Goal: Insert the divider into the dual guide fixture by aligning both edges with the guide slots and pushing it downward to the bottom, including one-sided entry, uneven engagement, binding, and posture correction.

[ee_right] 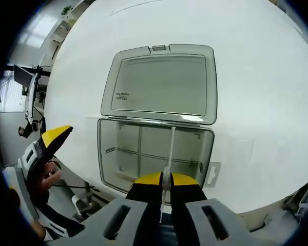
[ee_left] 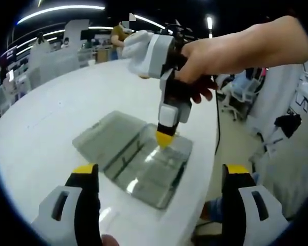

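A clear plastic box (ee_right: pixel 155 159) lies open on the white table (ee_right: pixel 256 77), its hinged lid (ee_right: pixel 161 84) folded flat beside the compartmented base. In the right gripper view, the right gripper (ee_right: pixel 165 180) has its yellow-tipped jaws pressed together on the thin translucent divider (ee_right: pixel 171 148), which stands on edge inside the base, running across it toward the hinge between the cross walls already there. In the left gripper view that same gripper (ee_left: pixel 165 138) comes down from above in a person's hand (ee_left: pixel 197 64), its yellow tip at the box (ee_left: pixel 133 156). The left gripper (ee_left: pixel 159 171) hovers near the table edge, short of the box, with its jaws spread wide and holding nothing. Shelving and chairs stand blurred beyond the table.
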Available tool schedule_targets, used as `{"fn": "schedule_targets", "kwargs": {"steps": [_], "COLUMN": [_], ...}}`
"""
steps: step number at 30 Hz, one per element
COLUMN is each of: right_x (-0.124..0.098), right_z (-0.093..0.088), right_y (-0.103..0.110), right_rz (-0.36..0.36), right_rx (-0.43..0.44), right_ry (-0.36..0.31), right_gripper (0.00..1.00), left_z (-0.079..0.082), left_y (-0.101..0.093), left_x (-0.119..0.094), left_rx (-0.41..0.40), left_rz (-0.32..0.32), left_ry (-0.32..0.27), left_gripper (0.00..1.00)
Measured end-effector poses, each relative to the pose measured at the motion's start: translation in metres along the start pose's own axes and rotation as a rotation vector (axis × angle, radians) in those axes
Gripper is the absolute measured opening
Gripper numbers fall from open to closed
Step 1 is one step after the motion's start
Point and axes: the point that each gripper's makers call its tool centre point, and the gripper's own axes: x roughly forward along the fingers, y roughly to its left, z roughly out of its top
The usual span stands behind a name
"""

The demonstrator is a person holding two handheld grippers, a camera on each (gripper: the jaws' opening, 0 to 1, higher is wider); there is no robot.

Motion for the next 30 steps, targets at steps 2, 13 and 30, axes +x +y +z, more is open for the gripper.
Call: {"fn": "schedule_targets", "kwargs": {"steps": [2, 13, 30], "right_x": [-0.0003, -0.0050, 0.0021], "right_z": [-0.0003, -0.0015, 0.0001], "right_y": [-0.0002, 0.0022, -0.0019], "right_rz": [-0.001, -0.002, -0.009], "right_rx": [-0.001, -0.001, 0.010], "right_ry": [-0.001, -0.003, 0.007], "right_gripper": [0.00, 0.00, 0.00], "left_z": [0.0000, 0.0007, 0.0010], "left_y": [-0.0001, 0.0005, 0.0005], "left_x": [0.0001, 0.0001, -0.0021], "left_rx": [0.000, -0.002, -0.003], "left_rz": [0.000, 0.003, 0.006], "left_ry": [0.000, -0.002, 0.001], "left_gripper": [0.97, 0.97, 0.97]}}
